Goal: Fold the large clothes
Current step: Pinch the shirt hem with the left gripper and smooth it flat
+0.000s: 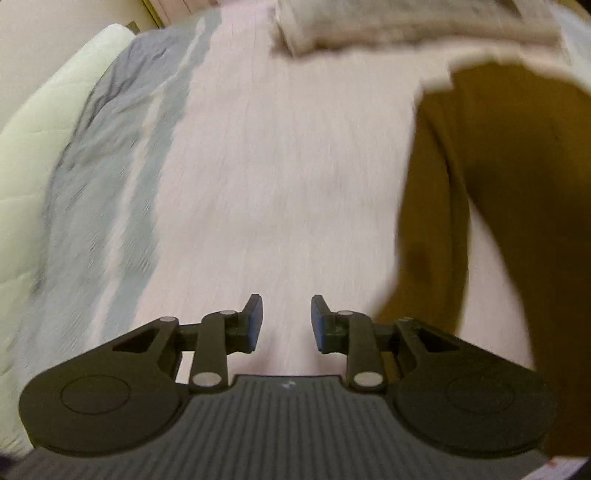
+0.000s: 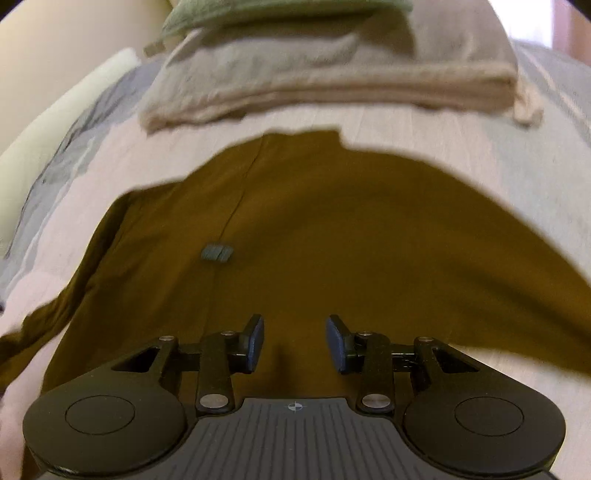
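A large mustard-brown garment (image 2: 314,229) lies spread on the pale pink bedspread (image 2: 461,155), a small grey label (image 2: 217,253) on it near a seam. My right gripper (image 2: 294,341) hovers over the garment's near part, open, with nothing between its blue pads. In the left wrist view the same garment (image 1: 517,184) fills the right side, one narrow part hanging down toward the gripper base. My left gripper (image 1: 286,322) is open above bare bedspread (image 1: 277,166), left of the garment. Both views are motion-blurred.
A stack of folded beige cloth (image 2: 332,85) with a green piece (image 2: 258,11) on top sits beyond the garment; the beige cloth (image 1: 406,26) also shows at the top of the left wrist view. A grey-blue blanket (image 1: 110,166) and a pale pillow (image 1: 44,122) lie to the left.
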`<act>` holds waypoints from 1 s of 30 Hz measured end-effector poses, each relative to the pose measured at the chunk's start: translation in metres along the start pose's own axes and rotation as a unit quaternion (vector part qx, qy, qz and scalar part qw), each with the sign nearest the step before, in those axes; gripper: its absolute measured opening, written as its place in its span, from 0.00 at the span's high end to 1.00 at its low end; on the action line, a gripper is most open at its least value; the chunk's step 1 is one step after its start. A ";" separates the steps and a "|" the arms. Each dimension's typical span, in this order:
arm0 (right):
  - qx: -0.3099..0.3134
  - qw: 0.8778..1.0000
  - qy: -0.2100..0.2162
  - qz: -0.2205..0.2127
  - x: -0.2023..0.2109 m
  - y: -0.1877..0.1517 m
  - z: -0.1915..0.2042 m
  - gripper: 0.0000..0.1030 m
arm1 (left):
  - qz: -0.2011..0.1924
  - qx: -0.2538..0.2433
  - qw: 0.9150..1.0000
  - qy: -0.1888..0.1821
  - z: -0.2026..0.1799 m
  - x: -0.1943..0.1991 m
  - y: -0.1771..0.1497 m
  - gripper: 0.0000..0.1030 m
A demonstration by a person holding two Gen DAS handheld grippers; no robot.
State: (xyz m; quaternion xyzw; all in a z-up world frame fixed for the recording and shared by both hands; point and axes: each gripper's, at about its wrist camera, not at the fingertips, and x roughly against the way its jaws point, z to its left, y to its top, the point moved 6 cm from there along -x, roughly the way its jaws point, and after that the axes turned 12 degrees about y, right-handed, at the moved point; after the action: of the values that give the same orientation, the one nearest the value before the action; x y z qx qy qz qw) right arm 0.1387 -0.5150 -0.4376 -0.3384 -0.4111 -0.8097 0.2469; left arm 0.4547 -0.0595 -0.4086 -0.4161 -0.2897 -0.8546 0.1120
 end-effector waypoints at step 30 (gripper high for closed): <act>-0.054 0.992 -0.082 0.073 -0.006 -0.078 0.082 0.66 | 0.008 0.131 0.991 -0.012 0.110 -0.046 -0.056 0.68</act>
State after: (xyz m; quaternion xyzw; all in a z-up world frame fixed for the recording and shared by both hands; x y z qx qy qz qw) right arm 0.1184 -0.4039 -0.4457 -0.4459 -0.3597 -0.7799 0.2521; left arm 0.5302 0.0480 -0.4138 -0.4100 -0.3971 -0.8035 0.1691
